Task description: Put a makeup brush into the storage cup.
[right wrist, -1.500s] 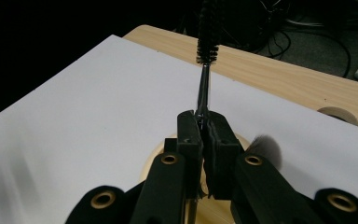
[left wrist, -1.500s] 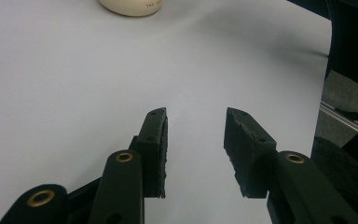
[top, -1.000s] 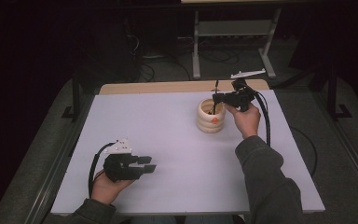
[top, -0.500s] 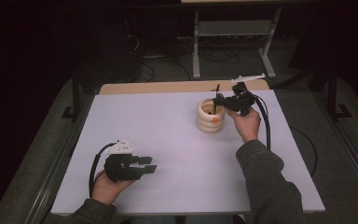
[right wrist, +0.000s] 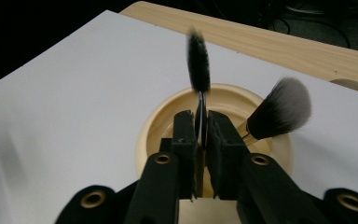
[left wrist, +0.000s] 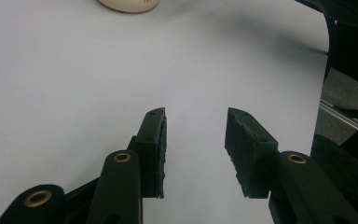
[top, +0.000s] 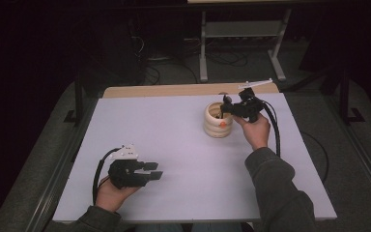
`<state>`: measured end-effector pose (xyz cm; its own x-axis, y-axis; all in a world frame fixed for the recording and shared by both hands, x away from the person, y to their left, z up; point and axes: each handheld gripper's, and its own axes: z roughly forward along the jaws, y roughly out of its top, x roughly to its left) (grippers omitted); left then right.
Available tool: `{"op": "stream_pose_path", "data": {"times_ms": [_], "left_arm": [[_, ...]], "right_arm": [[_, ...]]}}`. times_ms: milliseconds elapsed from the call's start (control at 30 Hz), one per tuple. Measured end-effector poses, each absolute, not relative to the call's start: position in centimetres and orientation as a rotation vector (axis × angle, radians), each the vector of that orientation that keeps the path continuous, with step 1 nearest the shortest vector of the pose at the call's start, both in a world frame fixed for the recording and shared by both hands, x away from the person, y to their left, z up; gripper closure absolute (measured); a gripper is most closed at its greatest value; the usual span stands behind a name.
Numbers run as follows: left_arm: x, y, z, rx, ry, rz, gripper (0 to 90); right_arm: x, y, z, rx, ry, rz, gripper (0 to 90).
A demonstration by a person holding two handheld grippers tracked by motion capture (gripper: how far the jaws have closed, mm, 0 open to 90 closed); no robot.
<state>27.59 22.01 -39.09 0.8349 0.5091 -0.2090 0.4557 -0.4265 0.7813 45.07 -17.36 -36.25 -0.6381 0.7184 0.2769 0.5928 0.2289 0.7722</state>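
- Right hand-held gripper (right wrist: 200, 140) at far right of the tabletop (top: 174, 140), over the cream holder (top: 219, 120); its jaws have just been easing apart, with the thin wire stem of a narrow black brush (right wrist: 198, 65) still between the pads, contact hard to tell
- Narrow brush upright above the holder's mouth
- Fluffy grey brush (right wrist: 279, 108) leans in the holder, right side
- Left hand-held gripper (top: 155, 173) near left, resting low, jaws apart, nothing held

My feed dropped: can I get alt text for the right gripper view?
The right gripper pinches a thin dark brush upright over a cream holder, its jaws just easing apart. A fluffy brush leans inside.
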Motion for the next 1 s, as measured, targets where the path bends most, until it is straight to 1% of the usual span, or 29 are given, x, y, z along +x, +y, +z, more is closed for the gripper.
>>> {"op": "stream_pose_path", "data": {"times_ms": [133, 433, 1000], "left_arm": [[27.6, 22.0, -39.1, 2.075, 0.713, 0.072, 57.8], [27.7, 22.2, -39.1, 2.082, 0.714, 0.081, 56.7], [27.8, 22.5, -39.1, 2.07, 0.755, 0.111, 50.6]], "right_arm": [[44.9, -17.5, -36.2, 1.273, 2.337, 1.381, 74.5], [44.3, -18.2, -36.1, 1.284, 2.312, 1.404, 67.6], [42.1, -20.2, -35.9, 1.28, 2.303, 1.447, 50.1]]}}
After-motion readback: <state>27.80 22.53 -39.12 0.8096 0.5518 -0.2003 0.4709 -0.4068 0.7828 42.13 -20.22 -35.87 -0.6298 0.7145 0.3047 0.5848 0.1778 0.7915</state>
